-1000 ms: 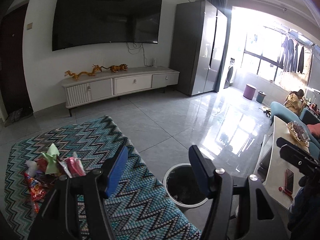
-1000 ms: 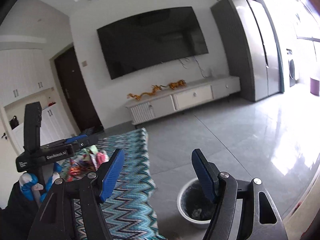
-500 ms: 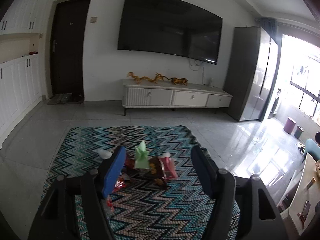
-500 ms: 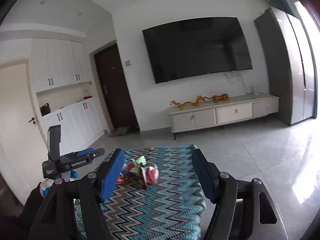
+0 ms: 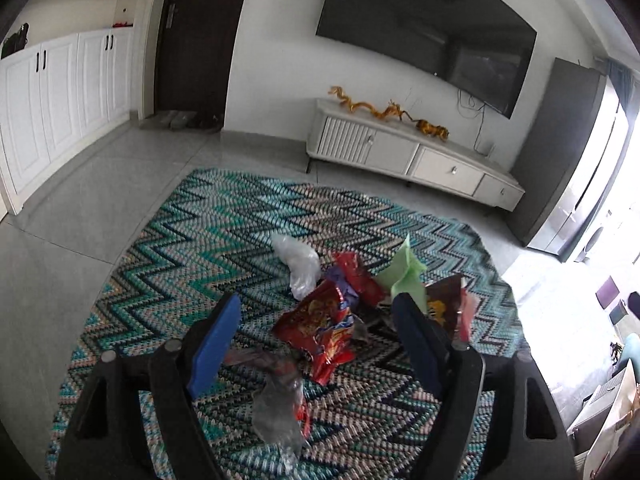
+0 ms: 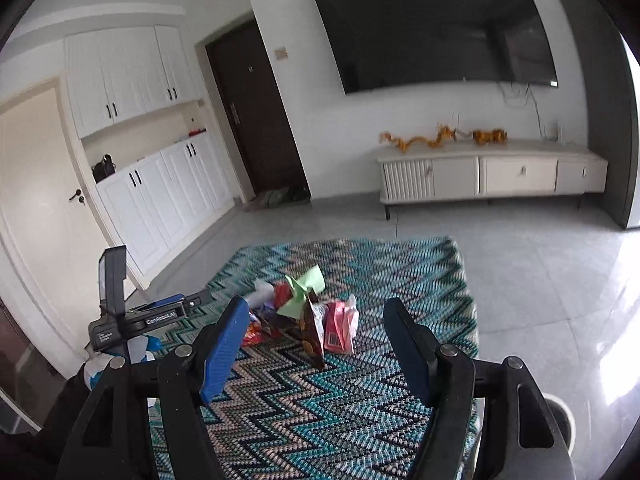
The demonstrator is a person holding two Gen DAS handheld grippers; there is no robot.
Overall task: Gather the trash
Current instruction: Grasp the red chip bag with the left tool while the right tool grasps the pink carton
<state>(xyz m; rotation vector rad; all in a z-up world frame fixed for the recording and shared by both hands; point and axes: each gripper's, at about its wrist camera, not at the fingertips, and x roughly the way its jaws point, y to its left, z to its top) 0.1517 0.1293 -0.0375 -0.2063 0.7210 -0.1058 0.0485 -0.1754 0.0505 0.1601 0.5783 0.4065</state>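
While spread wide, left gripper [image 5: 316, 328] fingers, right gripper [image 6: 314, 330] fingers, both empty

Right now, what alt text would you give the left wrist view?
The open left gripper hangs over a heap of trash on a zigzag rug, jaws either side of a red snack bag. Behind it lie a clear plastic bag and green paper.

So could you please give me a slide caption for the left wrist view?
Open left gripper poised over snack wrappers on the zigzag rug.
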